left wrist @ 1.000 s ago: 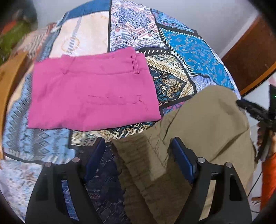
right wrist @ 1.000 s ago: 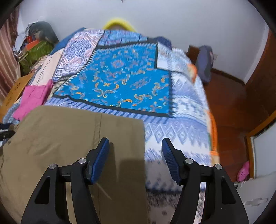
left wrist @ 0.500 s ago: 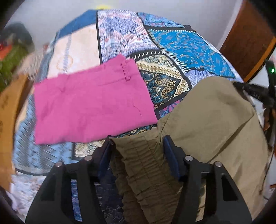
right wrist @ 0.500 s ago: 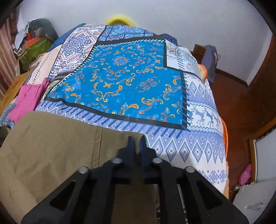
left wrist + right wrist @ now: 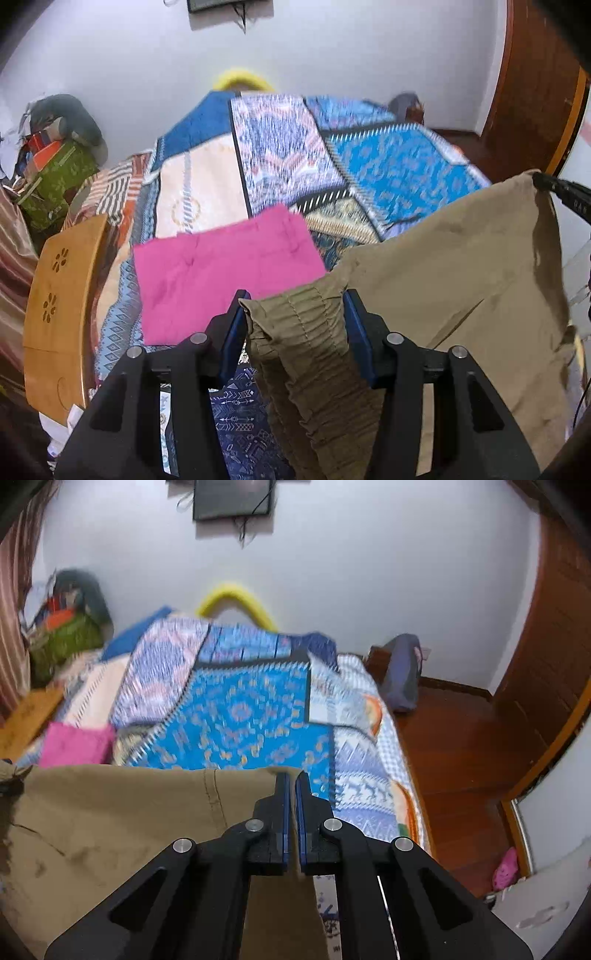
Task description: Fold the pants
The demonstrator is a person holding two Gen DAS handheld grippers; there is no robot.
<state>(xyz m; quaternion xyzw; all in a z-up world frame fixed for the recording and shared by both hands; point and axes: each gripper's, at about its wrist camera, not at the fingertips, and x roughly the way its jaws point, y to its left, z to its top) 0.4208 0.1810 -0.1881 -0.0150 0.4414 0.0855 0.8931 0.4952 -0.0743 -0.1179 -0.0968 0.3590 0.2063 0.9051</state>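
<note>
Olive khaki pants [image 5: 461, 280] hang lifted above the patchwork bedspread [image 5: 288, 147]. My left gripper [image 5: 293, 314] is shut on their gathered elastic waistband [image 5: 303, 350]. My right gripper [image 5: 292, 786] is shut on the pants' far corner [image 5: 236, 786]; in the left wrist view its tip [image 5: 561, 188] shows pinching that corner. The cloth [image 5: 110, 830] stretches between the two grippers.
Folded pink pants [image 5: 221, 269] lie flat on the bed ahead of my left gripper, also seen in the right wrist view [image 5: 74, 746]. A wooden board [image 5: 55, 314] stands at the bed's left. Wooden floor [image 5: 461, 757] and a door lie right. Bags [image 5: 55, 166] are piled far left.
Both grippers closed on the olive pants, the right on the corner and the left on the waistband. Both then lifted the pants up off the bed.
</note>
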